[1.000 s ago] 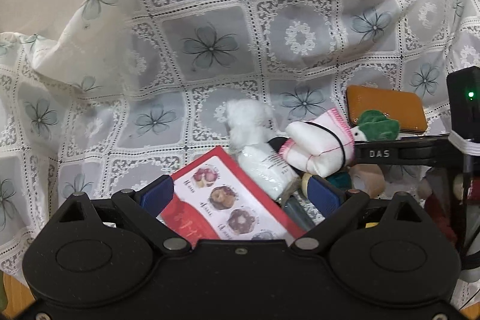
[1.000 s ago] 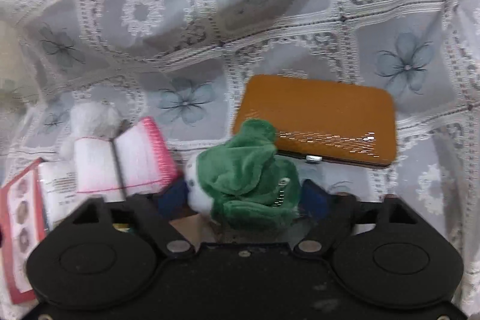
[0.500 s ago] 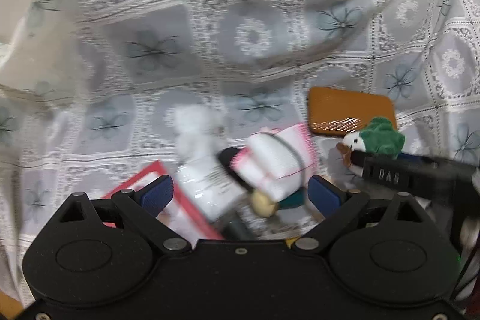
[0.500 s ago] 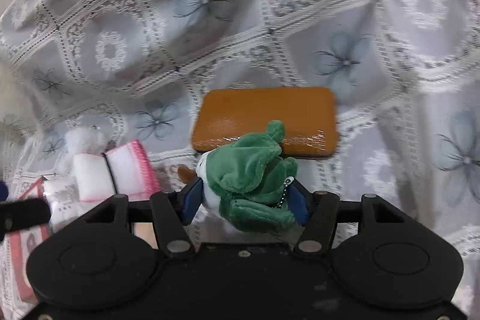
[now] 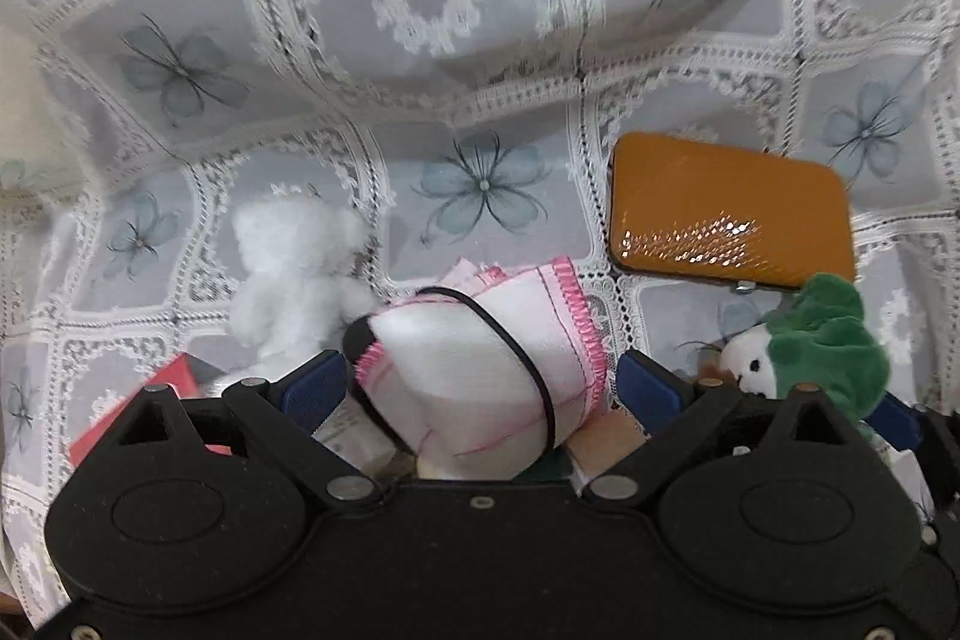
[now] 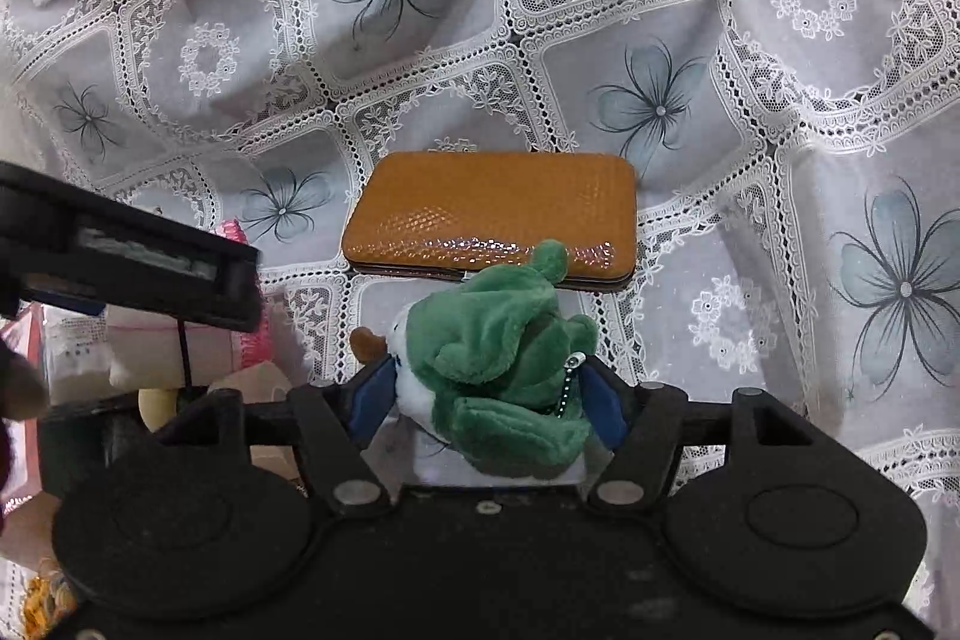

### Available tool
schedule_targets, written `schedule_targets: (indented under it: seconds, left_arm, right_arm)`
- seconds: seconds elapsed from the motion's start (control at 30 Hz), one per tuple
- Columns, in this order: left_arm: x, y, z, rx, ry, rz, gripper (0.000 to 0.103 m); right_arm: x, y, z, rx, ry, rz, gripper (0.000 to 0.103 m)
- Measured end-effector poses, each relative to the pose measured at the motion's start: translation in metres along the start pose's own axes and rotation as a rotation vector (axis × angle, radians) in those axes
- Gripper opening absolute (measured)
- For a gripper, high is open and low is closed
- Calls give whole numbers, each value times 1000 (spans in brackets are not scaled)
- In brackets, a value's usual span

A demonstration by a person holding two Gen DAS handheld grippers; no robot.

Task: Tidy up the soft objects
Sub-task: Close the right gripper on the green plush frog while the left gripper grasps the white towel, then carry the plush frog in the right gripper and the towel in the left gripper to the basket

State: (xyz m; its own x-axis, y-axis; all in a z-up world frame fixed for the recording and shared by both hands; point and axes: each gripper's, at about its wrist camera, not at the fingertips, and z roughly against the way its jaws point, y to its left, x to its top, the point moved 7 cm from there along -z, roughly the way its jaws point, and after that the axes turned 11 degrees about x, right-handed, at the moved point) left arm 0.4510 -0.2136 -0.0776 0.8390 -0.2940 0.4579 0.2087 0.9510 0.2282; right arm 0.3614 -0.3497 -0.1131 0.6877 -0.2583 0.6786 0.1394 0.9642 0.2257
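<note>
A green plush toy (image 6: 498, 358) with a white face and a bead chain sits between the blue pads of my right gripper (image 6: 489, 397). Both pads touch it while the jaws are opening. In the left wrist view the same toy (image 5: 828, 346) shows at the right edge. My left gripper (image 5: 480, 388) stands open. A rolled white cloth with pink stitching (image 5: 480, 358), bound by a black elastic band, lies between its fingers, and the pads stay clear of it. A white plush bear (image 5: 294, 280) lies just left of the cloth.
An orange hard case (image 6: 492, 214) lies flat just beyond the green toy, also visible as the case (image 5: 726, 214). A red printed card (image 5: 180, 382) and small packets lie under the left gripper. A lace flower tablecloth (image 6: 660, 100) covers everything and rises in folds behind.
My left gripper moved right and lower, bringing the banded cloth between its fingers; the red card slid off to the left. The right gripper narrowed around the green toy and shifted left.
</note>
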Motion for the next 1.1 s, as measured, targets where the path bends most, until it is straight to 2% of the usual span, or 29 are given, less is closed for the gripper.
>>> schedule_targets:
  seconds: [0.13,0.3,0.4,0.6,0.67,0.8,0.83,1.1]
  left_arm:
    - [-1,-6,-18,5,46,-1,93]
    - [-1,-11,-28,35,47,-22,91]
    - [-1,-13,-32,26,60,-23,90]
    - [3,-14,-34,12,47,-25,85]
    - [5,-14,-33,-12,37,-24,84]
    - [10,-14,-28,-62,23,-12,84]
    - [11,-14,-28,-69,24,-6,84]
    - [17,-2,-10,-86,-7,16,84]
  right_arm:
    - [0,-2,0,1,-15,7,70]
    - [-1,1,-3,12,-12,31,78]
    - [-1,0,-8,14,-4,32,83]
    - [0,2,-16,22,6,39,84]
    - [1,3,-18,33,11,43,82]
    - [3,5,-18,82,22,24,60]
    - [4,6,-17,100,24,12,58]
    - [19,11,-4,108,-3,-13,56]
